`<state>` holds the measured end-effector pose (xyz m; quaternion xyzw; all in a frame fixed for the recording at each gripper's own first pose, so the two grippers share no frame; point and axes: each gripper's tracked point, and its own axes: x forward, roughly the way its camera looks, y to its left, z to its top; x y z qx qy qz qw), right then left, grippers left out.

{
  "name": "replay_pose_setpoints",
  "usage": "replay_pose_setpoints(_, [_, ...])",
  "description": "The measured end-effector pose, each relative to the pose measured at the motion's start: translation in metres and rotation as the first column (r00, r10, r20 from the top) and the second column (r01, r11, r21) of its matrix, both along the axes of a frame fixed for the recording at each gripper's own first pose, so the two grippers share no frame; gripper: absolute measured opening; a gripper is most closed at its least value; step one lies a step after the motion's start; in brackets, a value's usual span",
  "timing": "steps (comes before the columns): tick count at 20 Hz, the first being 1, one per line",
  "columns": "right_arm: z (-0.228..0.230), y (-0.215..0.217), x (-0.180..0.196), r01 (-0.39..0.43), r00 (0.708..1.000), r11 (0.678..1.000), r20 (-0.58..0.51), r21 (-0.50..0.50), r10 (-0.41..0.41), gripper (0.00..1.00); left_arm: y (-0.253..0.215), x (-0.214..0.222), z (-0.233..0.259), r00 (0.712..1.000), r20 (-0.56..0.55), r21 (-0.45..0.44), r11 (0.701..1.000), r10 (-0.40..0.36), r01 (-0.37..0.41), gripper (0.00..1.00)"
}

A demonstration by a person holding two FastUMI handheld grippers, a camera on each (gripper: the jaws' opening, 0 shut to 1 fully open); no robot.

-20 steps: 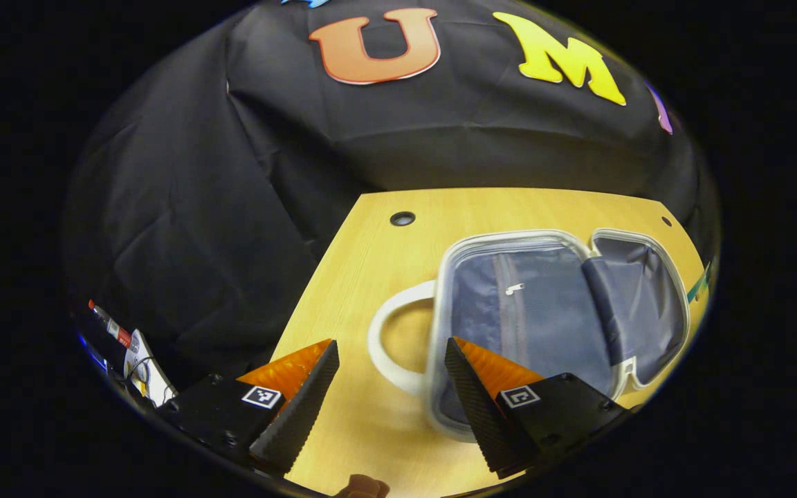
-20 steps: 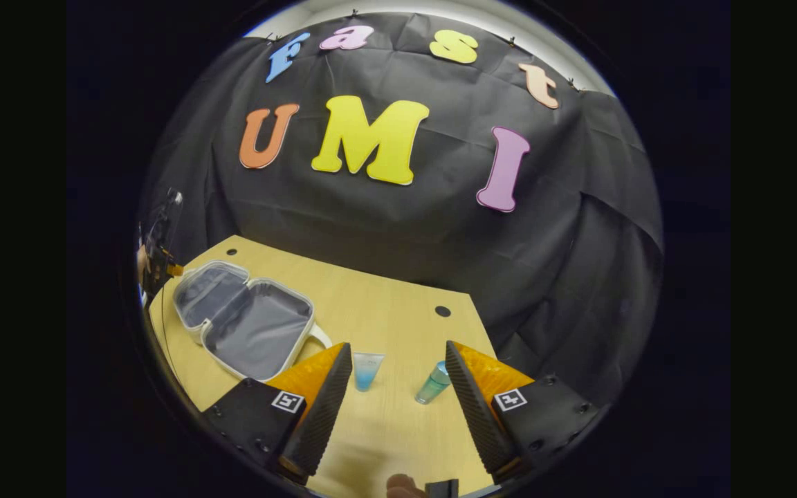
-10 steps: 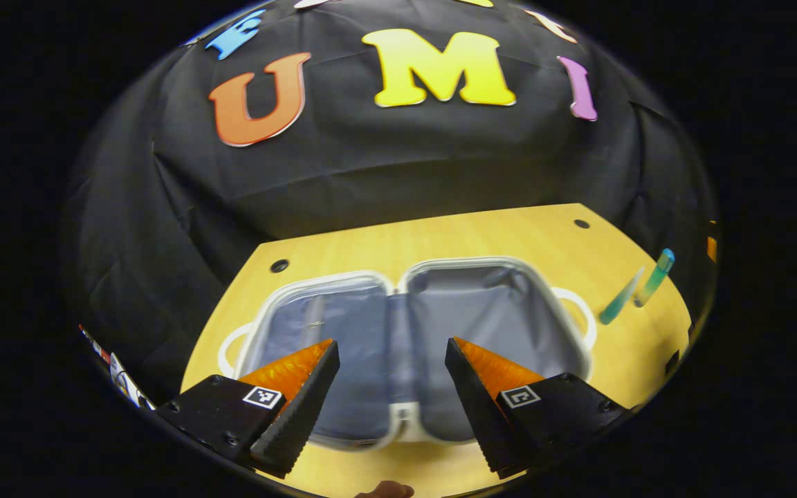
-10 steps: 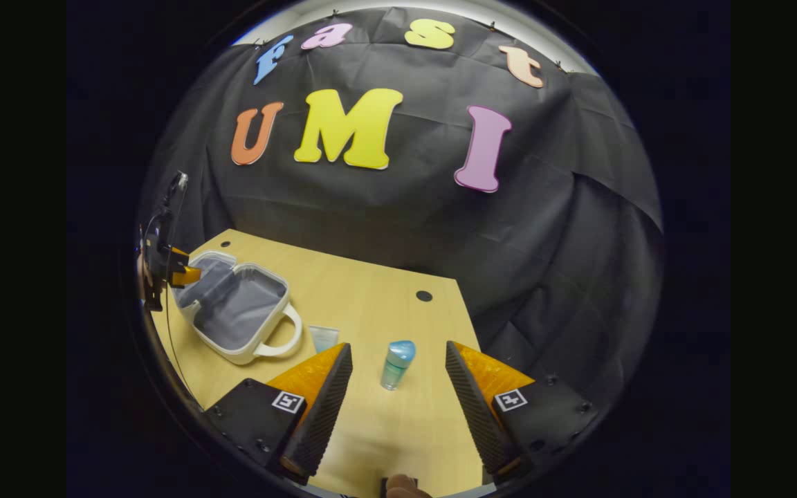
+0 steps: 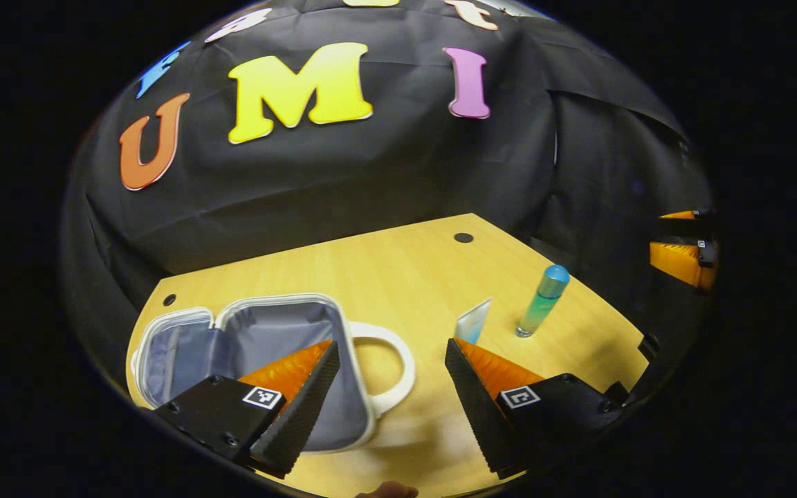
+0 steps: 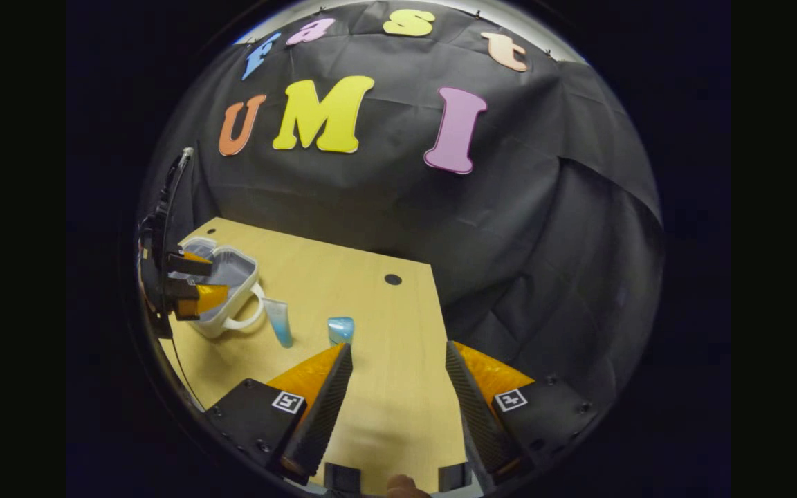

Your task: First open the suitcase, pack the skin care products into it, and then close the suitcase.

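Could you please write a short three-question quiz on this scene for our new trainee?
1. True or false: the suitcase lies open on the table.
2. How many skin care items stand outside it? A one, B two, C four.
3. Fill in: both grippers are ____.

Key:
1. True.
2. B: the bottle and the tube.
3. Open: the left gripper and the right gripper hold nothing.
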<state>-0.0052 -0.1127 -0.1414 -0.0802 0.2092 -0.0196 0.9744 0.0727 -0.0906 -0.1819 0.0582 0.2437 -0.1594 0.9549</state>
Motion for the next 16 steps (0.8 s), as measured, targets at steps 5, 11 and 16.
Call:
replay_pose_setpoints(5, [-0.015,-0.032,-0.005,0.002,0.999,1.000,-0.038,-0.025,-0.003,0.81,-0.051,0.011,-0.045,0.999,-0.038,-0.007,1.000,-0.006,0.005,0.98])
replay_pose_setpoints(11, [-0.042,-0.062,-0.001,-0.022,0.996,0.997,-0.089,-0.075,0.016,0.81,-0.072,0.036,-0.098,0.991,-0.100,-0.030,0.995,0.091,-0.095,0.98])
replay_pose_setpoints(16, [-0.053,-0.079,0.003,-0.033,0.996,0.995,-0.081,-0.098,0.025,0.81,-0.073,0.058,-0.111,0.992,-0.078,-0.023,0.995,0.096,-0.098,0.87])
